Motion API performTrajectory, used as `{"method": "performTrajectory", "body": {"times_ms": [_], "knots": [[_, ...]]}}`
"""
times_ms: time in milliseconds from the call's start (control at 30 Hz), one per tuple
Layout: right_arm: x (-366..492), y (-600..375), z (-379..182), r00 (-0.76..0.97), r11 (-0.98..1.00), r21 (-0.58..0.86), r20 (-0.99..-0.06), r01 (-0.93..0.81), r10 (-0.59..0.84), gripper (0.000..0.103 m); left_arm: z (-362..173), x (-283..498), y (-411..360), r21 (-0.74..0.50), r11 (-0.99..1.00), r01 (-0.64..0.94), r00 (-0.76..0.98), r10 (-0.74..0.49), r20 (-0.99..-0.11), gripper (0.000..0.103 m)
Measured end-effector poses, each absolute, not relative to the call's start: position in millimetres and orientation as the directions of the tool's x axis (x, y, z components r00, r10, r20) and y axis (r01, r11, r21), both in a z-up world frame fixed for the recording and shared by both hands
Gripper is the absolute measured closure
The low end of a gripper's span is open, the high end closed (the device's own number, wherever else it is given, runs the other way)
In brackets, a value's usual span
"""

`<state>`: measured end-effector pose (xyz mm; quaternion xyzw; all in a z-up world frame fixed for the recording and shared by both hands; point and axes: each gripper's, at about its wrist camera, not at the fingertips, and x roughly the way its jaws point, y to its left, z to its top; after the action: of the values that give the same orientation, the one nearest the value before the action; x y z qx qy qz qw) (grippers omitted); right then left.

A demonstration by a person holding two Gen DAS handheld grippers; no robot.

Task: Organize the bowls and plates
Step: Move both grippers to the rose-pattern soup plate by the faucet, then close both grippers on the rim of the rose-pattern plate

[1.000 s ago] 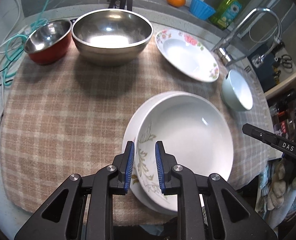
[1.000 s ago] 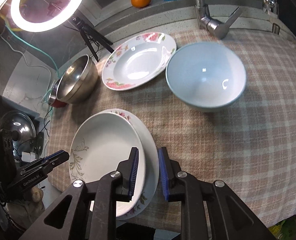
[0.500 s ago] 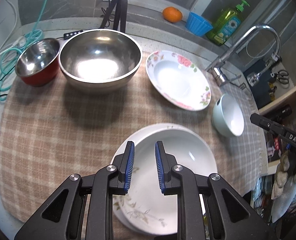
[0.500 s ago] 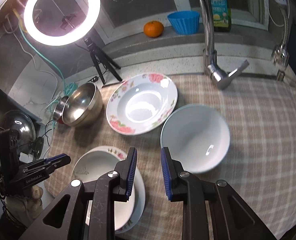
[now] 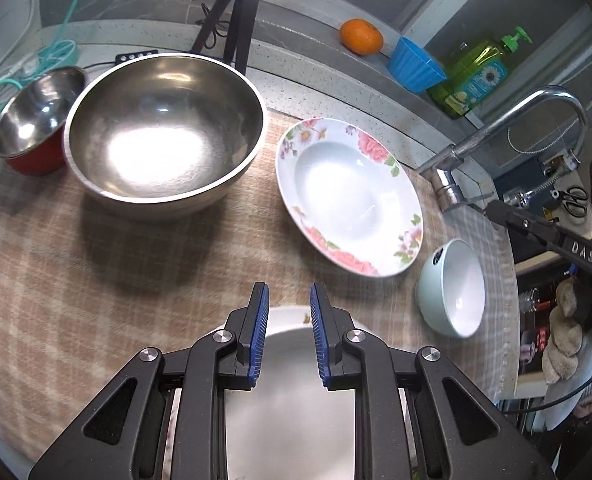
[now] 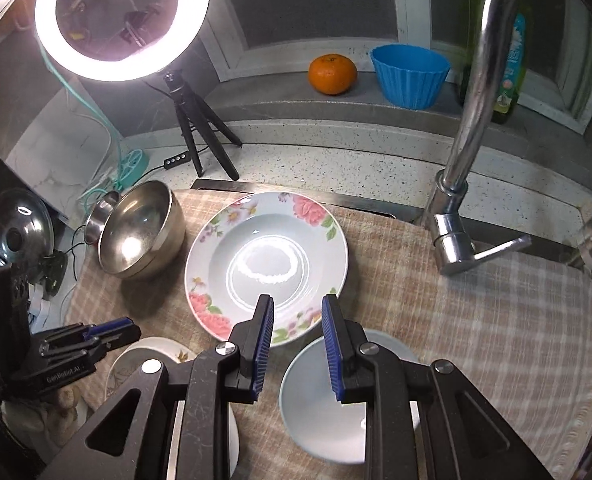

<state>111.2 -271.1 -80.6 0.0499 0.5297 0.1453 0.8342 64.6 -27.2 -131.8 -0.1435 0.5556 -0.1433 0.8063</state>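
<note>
A flowered deep plate (image 5: pixel 348 200) (image 6: pixel 267 260) lies on the checked cloth. A pale blue bowl (image 5: pixel 452 288) (image 6: pixel 324 396) sits to its right. A large steel bowl (image 5: pixel 163 136) (image 6: pixel 139 232) and a small red-sided steel bowl (image 5: pixel 35 120) stand at the left. A white leaf-patterned bowl stacked on a plate (image 5: pixel 287 384) (image 6: pixel 147 360) lies under my left gripper (image 5: pixel 287 300), which is open and empty above it. My right gripper (image 6: pixel 296 304) is open and empty, over the near edge of the flowered plate and above the blue bowl.
A tap (image 6: pixel 468 128) stands at the right behind the cloth (image 5: pixel 95 280). An orange (image 6: pixel 332 74), a blue cup (image 6: pixel 410 76) and a soap bottle (image 5: pixel 476 76) sit on the ledge. A ring light on a tripod (image 6: pixel 123 20) stands at the back left.
Both grippers have let go of the stacked white dishes and drawn up and back. Both jaws have opened wider.
</note>
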Motion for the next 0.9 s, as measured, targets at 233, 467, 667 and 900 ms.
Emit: {"method": "performTrajectory", "body": {"times_ms": [233, 467, 667, 900], "knots": [[154, -281, -108, 0.317, 0.945, 0.278, -0.893, -0.17, 0.319, 0.081, -146, 84, -33, -0.414, 0.91, 0.028, 0.321, -0.4, -0.858, 0.085], [181, -276, -131, 0.26, 0.944, 0.275, -0.913, -0.181, 0.315, 0.081, -159, 98, -39, -0.411, 0.912, 0.0, 0.302, -0.392, -0.869, 0.085], [199, -277, -146, 0.227, 0.943, 0.282, -0.921, -0.177, 0.317, 0.081, -161, 105, -42, -0.415, 0.91, -0.008, 0.303, -0.394, -0.868, 0.085], [207, -274, -156, 0.205, 0.942, 0.284, -0.925, -0.181, 0.319, 0.081, -161, 107, -45, -0.404, 0.915, -0.006, 0.303, -0.383, -0.872, 0.085]]}}
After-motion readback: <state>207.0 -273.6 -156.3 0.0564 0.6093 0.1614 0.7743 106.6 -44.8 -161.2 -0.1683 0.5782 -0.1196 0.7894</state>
